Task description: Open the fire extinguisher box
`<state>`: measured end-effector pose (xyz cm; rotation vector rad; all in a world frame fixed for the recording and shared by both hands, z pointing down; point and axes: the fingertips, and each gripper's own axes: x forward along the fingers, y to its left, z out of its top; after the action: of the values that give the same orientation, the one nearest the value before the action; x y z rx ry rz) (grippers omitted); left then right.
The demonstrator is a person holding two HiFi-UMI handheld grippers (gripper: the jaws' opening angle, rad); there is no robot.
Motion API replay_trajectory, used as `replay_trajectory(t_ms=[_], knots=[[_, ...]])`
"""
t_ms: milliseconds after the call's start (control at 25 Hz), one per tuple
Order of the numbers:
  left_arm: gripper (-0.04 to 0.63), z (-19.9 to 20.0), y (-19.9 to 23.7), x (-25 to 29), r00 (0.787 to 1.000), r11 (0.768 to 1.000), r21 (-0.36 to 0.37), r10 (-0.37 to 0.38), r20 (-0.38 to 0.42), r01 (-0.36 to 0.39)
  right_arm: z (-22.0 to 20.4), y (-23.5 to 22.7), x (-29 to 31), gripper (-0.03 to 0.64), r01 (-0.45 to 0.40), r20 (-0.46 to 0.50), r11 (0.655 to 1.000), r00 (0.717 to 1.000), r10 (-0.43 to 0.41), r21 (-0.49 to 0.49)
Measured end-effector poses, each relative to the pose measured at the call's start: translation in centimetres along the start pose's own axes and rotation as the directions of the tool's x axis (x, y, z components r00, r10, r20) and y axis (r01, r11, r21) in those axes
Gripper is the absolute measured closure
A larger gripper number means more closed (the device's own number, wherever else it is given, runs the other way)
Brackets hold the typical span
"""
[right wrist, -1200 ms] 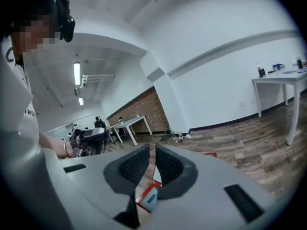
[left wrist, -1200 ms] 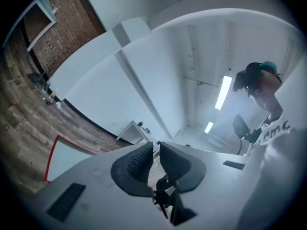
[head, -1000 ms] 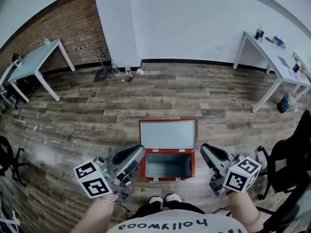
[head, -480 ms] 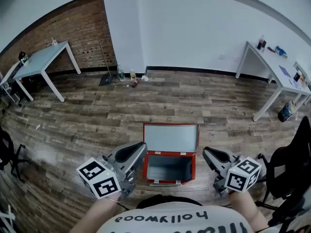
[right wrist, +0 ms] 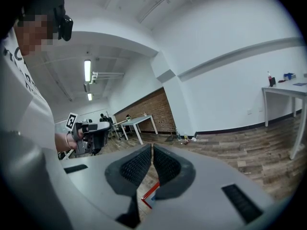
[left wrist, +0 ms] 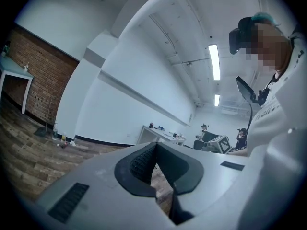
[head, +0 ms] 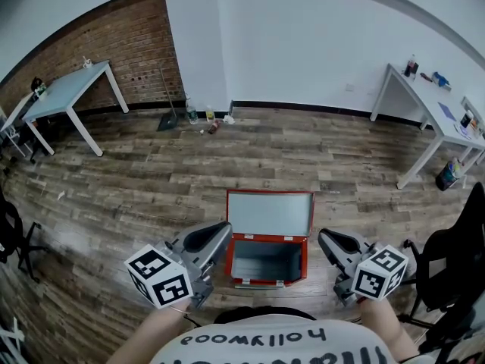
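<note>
Nothing about the box (head: 267, 260) has changed in the last second: it sits on the floor (head: 151, 180) just in front of the person, lid (head: 270, 213) thrown back and inside bare, so the opening looks done. The left gripper (head: 218, 232) and right gripper (head: 326, 238) are held either side of it, touching nothing. The left jaws are pressed together and the right all but closed, both empty.

"Hollywood" upside down on person's white shirt (head: 258, 346), square markers on left cube (head: 159, 277) and right cube (head: 377, 272)
</note>
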<state>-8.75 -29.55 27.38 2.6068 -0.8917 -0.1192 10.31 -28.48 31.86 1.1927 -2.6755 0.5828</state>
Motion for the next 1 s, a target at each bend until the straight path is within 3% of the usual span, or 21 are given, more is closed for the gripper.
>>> replay_trajectory(t_ms=[520, 1000], knots=[[0.591, -1.6, 0.5, 0.5, 0.999, 1.0, -0.013, 0.0, -0.035, 0.0, -0.9, -0.9, 1.4, 0.598, 0.04, -0.053, 0.998, 0.998, -0.043, -0.052], [0.591, -2.6, 0.7, 0.3, 0.999, 1.0, -0.021, 0.002, -0.049, -0.003, -1.9, -0.9, 1.8, 0.601, 0.039, -0.08, 0.999, 0.996, -0.041, -0.037]])
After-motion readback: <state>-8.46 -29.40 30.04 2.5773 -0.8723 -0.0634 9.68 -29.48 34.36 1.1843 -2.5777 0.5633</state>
